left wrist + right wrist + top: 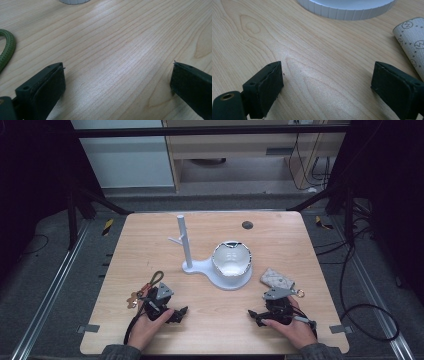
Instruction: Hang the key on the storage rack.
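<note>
A white stand with an upright peg and side hooks rises from a round base that carries a white bowl at the table's middle. A keyring with a green cord loop lies at the front left; the cord also shows in the left gripper view. My left gripper rests open on the wood just right of the keys, nothing between its jaws. A patterned beige pouch lies at the front right, its corner beside my right gripper, which rests open and empty.
A small dark round disc sits in the far part of the wooden table. The ribbed edge of the base lies just ahead of the right gripper. Metal rails and cables run along the floor on both sides.
</note>
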The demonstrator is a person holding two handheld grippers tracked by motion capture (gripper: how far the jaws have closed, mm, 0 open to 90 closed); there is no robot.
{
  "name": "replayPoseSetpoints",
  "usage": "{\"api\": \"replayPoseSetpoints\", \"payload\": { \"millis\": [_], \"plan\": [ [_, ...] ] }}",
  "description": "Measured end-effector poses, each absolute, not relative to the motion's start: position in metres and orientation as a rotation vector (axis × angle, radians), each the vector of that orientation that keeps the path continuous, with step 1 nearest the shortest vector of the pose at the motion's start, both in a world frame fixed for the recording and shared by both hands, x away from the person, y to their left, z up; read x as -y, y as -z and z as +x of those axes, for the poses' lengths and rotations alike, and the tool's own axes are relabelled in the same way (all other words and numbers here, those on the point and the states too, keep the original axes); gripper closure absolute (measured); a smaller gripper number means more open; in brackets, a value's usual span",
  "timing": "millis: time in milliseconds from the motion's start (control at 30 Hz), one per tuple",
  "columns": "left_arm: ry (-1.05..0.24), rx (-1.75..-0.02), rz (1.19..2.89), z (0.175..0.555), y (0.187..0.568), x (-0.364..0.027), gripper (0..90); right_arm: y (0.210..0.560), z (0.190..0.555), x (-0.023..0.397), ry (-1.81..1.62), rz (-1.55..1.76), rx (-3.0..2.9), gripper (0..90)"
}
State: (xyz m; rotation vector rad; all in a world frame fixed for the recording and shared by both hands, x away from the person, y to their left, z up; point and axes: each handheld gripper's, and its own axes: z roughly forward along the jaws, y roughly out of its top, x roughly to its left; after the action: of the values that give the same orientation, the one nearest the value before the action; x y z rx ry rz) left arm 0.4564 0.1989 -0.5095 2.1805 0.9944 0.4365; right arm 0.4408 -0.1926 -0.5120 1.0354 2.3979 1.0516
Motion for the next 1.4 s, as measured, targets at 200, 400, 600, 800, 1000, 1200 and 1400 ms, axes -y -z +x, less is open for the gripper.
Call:
{"api": "replayPoseSetpoints", "payload": {
  "millis": [200,400,600,800,1000,1200,1400],
  "plan": [
    [-0.397,-0.999,2.164,0.456,0.505,-0.203,4.0,0.512,0.441,0.192,-1.048,1.045,-2.394,8.8],
    [-0.463,-0.984,2.187,0.46,0.488,-0.215,4.8,0.512,0.442,0.192,-1.044,1.046,-2.399,6.4],
    [-0.524,-1.047,2.246,0.48,0.465,-0.242,6.5,0.512,0.442,0.191,-1.033,1.057,-2.397,5.2],
    [-0.551,-1.153,2.3,0.499,0.448,-0.269,11.8,0.512,0.442,0.191,-1.033,1.058,-2.396,5.2],
    [-0.521,-1.202,2.317,0.513,0.437,-0.284,21.8,0.512,0.442,0.191,-1.036,1.061,-2.396,5.2],
    [-0.488,-1.229,2.369,0.523,0.437,-0.287,28.3,0.512,0.442,0.191,-1.033,1.059,-2.395,5.2],
    [-0.397,-1.246,2.425,0.532,0.441,-0.29,34.4,0.513,0.442,0.191,-1.036,1.058,-2.393,5.2]
  ]
}}
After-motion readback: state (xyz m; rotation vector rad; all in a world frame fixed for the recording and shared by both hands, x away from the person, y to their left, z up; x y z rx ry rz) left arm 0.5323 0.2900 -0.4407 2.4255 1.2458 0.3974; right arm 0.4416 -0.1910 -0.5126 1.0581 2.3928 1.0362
